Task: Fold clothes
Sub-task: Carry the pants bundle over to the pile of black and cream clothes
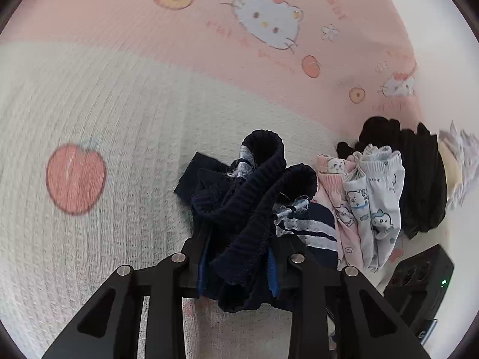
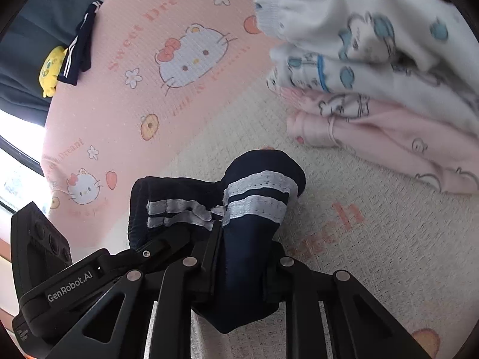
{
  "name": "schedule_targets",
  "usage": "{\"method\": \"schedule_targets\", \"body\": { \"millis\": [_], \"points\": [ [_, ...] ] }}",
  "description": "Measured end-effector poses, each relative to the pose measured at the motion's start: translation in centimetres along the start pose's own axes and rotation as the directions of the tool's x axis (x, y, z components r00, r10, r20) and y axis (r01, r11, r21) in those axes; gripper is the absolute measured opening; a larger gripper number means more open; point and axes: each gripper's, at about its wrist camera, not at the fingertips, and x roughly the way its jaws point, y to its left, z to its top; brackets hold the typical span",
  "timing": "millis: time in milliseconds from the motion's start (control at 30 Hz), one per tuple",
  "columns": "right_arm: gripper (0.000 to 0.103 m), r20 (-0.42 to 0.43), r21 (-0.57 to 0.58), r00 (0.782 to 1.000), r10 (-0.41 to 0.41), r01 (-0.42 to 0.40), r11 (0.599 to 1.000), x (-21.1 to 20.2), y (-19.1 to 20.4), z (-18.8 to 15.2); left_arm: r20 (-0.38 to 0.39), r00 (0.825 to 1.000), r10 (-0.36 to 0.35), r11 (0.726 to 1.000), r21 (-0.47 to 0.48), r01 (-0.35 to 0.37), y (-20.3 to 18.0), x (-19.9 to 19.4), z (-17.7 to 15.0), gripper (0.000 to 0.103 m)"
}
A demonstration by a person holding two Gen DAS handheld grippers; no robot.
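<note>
A navy garment with white stripes and a ribbed waistband (image 1: 254, 191) is bunched up on the bed. My left gripper (image 1: 239, 266) is shut on its ribbed navy band, which bulges up between the fingers. In the right wrist view my right gripper (image 2: 244, 257) is shut on the striped end of the same navy garment (image 2: 257, 200), lifted a little off the blanket. The left gripper's body (image 2: 60, 284) shows at the lower left of that view, close beside the right one.
A pink and cream cartoon blanket (image 1: 119, 95) covers the bed. A pile of white and pink printed clothes (image 1: 368, 203) and black clothes (image 1: 419, 173) lies to the right. Another navy striped piece (image 2: 77, 48) and a yellow plush toy (image 2: 51, 68) sit at the far left edge.
</note>
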Motion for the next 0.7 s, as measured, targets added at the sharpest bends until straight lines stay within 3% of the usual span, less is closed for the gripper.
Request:
{"method": "schedule_targets", "body": {
  "millis": [267, 500, 700],
  "points": [
    [0.018, 0.048, -0.083, 0.999, 0.019, -0.015, 0.996, -3.2, 3.0, 0.8, 0.016, 0.996, -0.086, 0.996, -0.034, 0.086, -0.2, -3.0, 0.3, 0.027],
    [0.018, 0.119, -0.158, 0.992, 0.042, -0.023, 0.987, -7.3, 6.5, 2.2, 0.074, 0.985, -0.155, 0.988, 0.032, 0.153, -2.9, -6.6, 1.9, 0.027],
    [0.017, 0.203, -0.185, 0.978, 0.049, -0.011, 0.983, -12.2, 8.3, 2.3, 0.11, 0.964, -0.241, 0.969, 0.082, 0.233, -5.7, -10.1, 2.5, 0.027]
  ]
}}
